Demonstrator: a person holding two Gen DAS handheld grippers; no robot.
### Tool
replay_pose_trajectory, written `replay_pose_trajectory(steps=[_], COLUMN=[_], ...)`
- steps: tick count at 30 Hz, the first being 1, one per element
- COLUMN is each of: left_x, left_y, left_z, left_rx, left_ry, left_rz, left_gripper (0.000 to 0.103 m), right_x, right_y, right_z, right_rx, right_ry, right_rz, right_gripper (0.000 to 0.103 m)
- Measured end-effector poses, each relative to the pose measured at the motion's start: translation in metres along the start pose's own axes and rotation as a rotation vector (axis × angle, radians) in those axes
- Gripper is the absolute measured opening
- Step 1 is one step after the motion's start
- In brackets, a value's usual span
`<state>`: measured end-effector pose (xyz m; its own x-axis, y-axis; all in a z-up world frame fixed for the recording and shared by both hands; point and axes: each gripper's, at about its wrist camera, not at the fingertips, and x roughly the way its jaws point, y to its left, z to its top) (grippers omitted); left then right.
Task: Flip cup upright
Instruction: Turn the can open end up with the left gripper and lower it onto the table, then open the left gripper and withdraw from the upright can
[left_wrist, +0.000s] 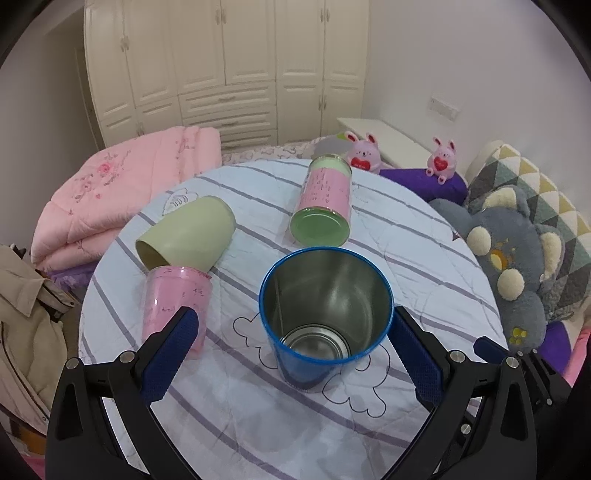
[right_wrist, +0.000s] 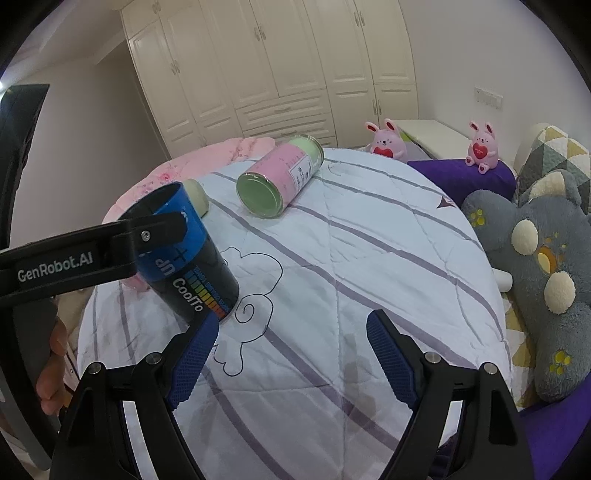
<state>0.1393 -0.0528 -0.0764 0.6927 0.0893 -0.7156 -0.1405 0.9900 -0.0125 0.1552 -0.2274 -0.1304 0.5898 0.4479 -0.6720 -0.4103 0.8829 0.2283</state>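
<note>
Round striped-cloth table (left_wrist: 424, 236); blue cup (left_wrist: 321, 321) upright, three cups toppled

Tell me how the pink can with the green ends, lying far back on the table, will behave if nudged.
The pink can lies on its side on the quilted cloth, so a sideways nudge would likely roll it. The soft, wrinkled cloth may slow it. It looks rigid, probably metal, so unlikely to dent. Its smooth label could be slippery for a claw.

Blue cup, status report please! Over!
Left tongs open, straddling blue cup. Cup upright, mouth up. Right tongs open, empty. Pink can close beside left finger.
</note>
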Motion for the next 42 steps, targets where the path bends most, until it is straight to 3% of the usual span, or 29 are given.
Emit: replay_pose_trajectory(steps=[14, 18, 24, 32, 42], left_x=[-0.053, -0.071, -0.096, -0.110, -0.120], left_y=[0.011, 0.015, 0.020, 0.024, 0.018], left_z=[-0.027, -0.039, -0.057, -0.079, -0.090], left_rx=[-0.015, -0.020, -0.001, -0.017, -0.014], left_ry=[-0.104, -0.152, -0.235, -0.263, -0.288], left_rz=[-0.068, -0.039, 0.082, 0.070, 0.057], left_gripper=[0.103, 0.103, 0.103, 0.103, 0.103], right_x=[-0.044, -0.064, -0.083, -0.105, -0.108], right_y=[0.013, 0.024, 0.030, 0.035, 0.041], right_z=[-0.007, -0.013, -0.020, -0.029, -0.035], right_rx=[-0.024, -0.074, -0.109, -0.104, -0.138], right_ry=[-0.140, -0.210, -0.284, -0.382, -0.397], right_rz=[-0.028, -0.051, -0.073, -0.032, -0.048], right_gripper=[0.084, 0.084, 0.084, 0.084, 0.084])
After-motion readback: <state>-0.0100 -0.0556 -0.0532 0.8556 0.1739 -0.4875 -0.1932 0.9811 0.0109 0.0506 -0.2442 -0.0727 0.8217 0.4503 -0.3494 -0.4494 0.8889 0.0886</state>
